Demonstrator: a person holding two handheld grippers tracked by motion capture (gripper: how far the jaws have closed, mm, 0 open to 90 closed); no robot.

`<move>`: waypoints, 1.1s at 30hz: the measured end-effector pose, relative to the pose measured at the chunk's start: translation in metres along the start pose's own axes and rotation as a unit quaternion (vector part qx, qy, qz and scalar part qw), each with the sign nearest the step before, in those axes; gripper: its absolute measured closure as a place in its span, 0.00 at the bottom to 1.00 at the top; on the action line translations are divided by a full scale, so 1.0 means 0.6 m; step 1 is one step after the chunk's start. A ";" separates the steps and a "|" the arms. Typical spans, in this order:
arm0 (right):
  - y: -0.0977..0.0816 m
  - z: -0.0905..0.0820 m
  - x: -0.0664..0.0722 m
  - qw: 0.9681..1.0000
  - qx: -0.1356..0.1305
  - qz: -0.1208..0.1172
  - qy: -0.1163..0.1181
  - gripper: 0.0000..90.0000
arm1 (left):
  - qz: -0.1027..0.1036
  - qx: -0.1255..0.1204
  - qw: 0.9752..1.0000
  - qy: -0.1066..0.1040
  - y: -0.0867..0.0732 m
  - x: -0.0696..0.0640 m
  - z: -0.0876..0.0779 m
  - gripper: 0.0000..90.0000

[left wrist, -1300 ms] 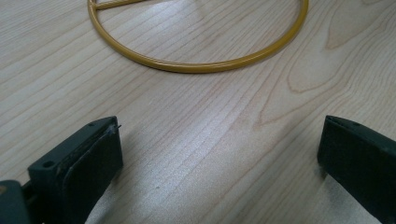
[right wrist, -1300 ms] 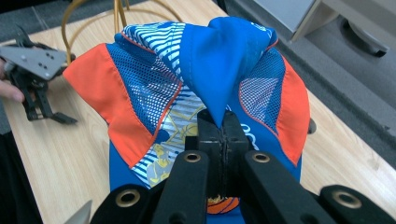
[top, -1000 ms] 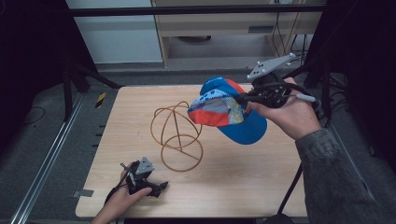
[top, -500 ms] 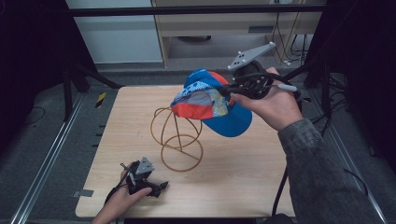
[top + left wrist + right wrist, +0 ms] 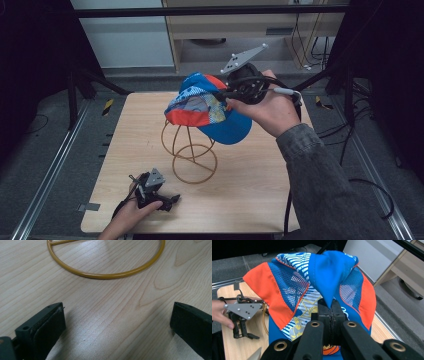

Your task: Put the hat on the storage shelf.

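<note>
A blue, orange and striped cap (image 5: 207, 110) hangs in the air just above the gold wire hat stand (image 5: 189, 150) in the middle of the wooden table (image 5: 250, 185). My right gripper (image 5: 223, 93) is shut on the cap's fabric; in the right gripper view the jaws pinch a fold of the cap (image 5: 324, 282) at my right gripper (image 5: 331, 311). My left gripper (image 5: 172, 200) rests on the table near the front edge, left of the stand, jaws open. In the left gripper view my left gripper (image 5: 117, 322) stands wide over bare wood, with the stand's base ring (image 5: 105, 275) ahead.
Metal rails (image 5: 50, 165) run along both sides of the table. Dark frame posts and cables stand around it, and a cabinet (image 5: 225, 25) sits behind. The wood to the right of the stand is bare.
My right hand has carried the cap leftward, from right of the stand to over its top. The left gripper has stayed where it was.
</note>
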State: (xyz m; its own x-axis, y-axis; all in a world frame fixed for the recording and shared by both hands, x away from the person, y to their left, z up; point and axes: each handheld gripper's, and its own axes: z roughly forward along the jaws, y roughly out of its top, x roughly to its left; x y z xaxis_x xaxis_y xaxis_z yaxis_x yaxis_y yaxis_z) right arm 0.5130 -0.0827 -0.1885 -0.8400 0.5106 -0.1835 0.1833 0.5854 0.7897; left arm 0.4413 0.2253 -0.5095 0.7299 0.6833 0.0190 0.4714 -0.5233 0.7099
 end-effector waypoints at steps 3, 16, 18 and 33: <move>0.009 0.009 0.003 1.000 -0.001 -0.003 0.003 1.00 | 0.000 0.000 1.000 0.000 0.000 0.000 0.000 0.00; 0.053 0.055 0.006 1.000 0.000 -0.010 0.016 1.00 | -0.001 0.000 1.000 0.000 0.000 0.000 0.000 0.00; 0.060 0.061 0.009 1.000 0.002 -0.012 0.017 1.00 | -0.001 0.000 1.000 0.000 0.000 0.000 0.000 0.00; 0.082 0.091 0.019 0.999 0.016 -0.021 0.022 1.00 | 0.000 0.000 1.000 0.000 0.000 0.000 0.000 0.00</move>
State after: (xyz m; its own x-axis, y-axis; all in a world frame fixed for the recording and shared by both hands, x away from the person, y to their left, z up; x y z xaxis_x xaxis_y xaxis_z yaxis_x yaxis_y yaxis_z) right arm 0.5406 -0.0137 -0.1837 -0.8688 0.4572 -0.1904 0.1626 0.6265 0.7623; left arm 0.4411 0.2251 -0.5094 0.7296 0.6836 0.0201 0.4711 -0.5237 0.7098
